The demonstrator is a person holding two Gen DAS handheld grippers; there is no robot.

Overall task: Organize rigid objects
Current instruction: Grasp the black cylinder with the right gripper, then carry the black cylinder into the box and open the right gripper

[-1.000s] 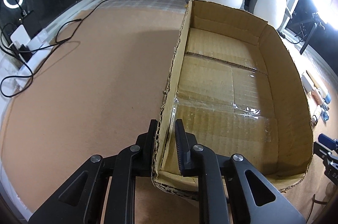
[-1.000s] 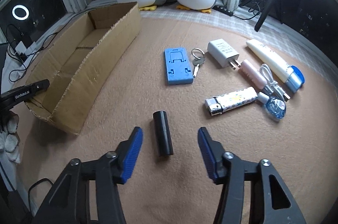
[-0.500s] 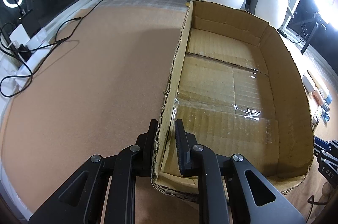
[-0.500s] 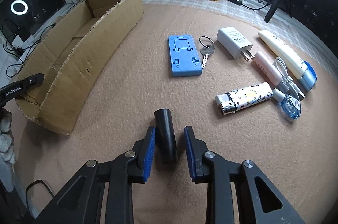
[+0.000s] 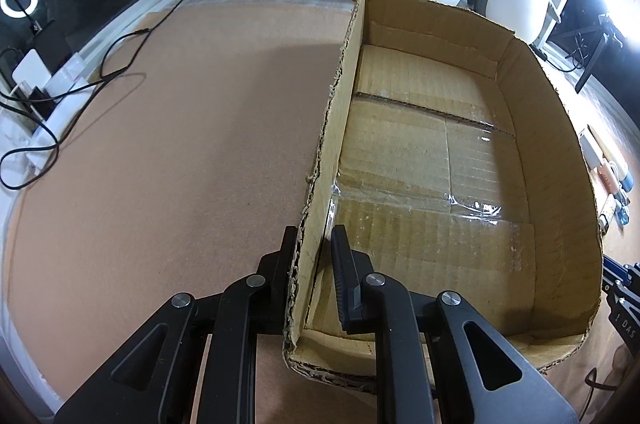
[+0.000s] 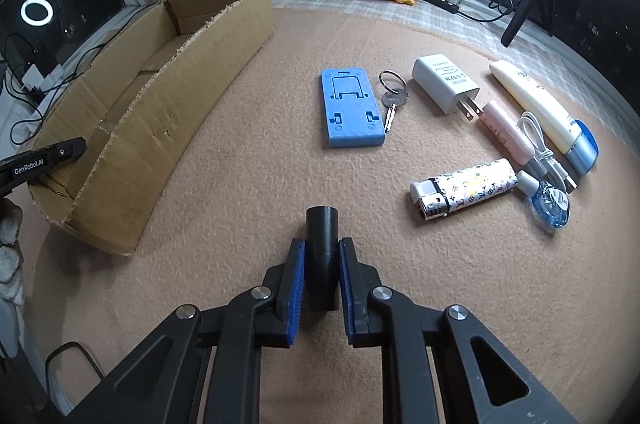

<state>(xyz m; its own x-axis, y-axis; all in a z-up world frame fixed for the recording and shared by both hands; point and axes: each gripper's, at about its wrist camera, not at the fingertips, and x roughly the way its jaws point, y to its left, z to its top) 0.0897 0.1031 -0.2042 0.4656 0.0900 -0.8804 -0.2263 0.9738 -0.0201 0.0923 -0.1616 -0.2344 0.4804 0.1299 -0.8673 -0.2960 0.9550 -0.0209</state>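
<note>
The right gripper is clamped on a black cylinder, its blue pads pressed against both sides. The left gripper pinches the near end of the cardboard box's left wall, one finger inside and one outside. Right of the box, on the tan mat, lie a blue phone stand, keys, a white charger and a patterned lighter.
</note>
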